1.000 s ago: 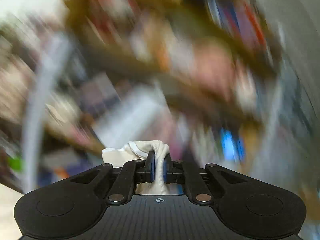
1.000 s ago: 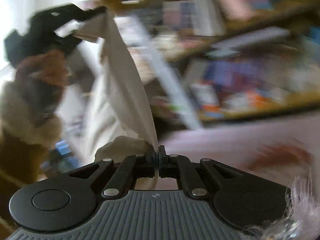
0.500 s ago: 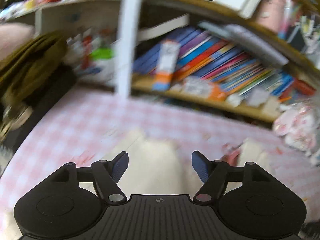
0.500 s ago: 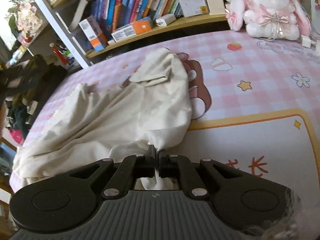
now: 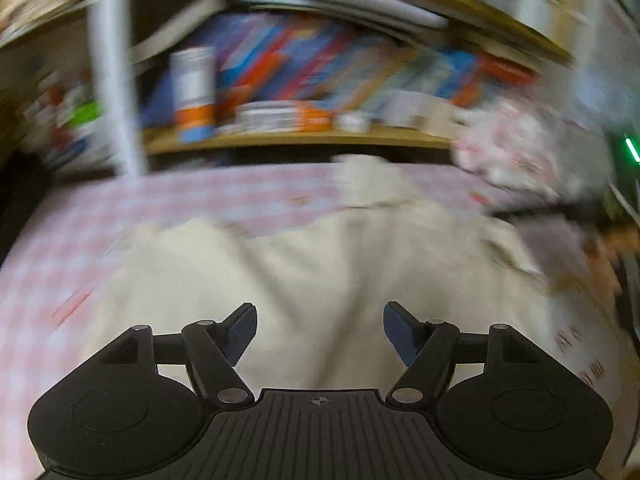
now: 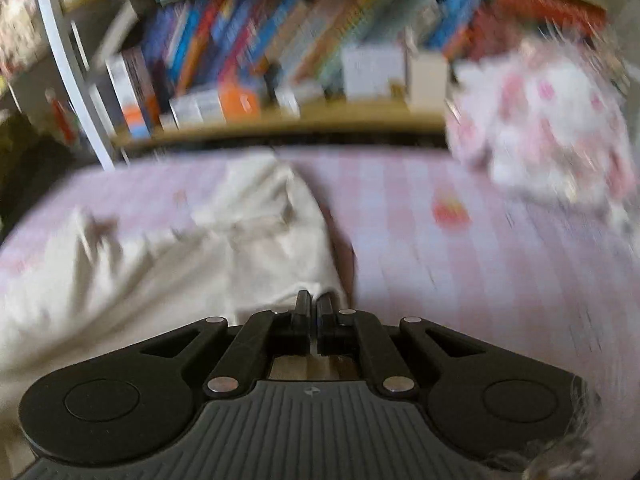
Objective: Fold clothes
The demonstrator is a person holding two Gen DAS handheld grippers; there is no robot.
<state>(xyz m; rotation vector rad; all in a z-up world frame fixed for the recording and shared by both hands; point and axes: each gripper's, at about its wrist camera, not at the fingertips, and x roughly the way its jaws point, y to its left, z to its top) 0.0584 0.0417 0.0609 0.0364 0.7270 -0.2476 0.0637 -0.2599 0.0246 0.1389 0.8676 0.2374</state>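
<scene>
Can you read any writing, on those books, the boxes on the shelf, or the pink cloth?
None can be read: both views are blurred by motion.
Colourful book spines: lettering smeared.
White and orange boxes on the wooden shelf: print unreadable.
Pink checked tablecloth: only a blurred red motif, no words.

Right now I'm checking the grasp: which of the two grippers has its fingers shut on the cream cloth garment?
The right gripper: its fingers are shut on the cream cloth garment. The left gripper is open over it.

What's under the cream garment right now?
The garment lies on the pink checked cloth, which shows all around it. Whatever is printed or lying beneath it is covered.
</scene>
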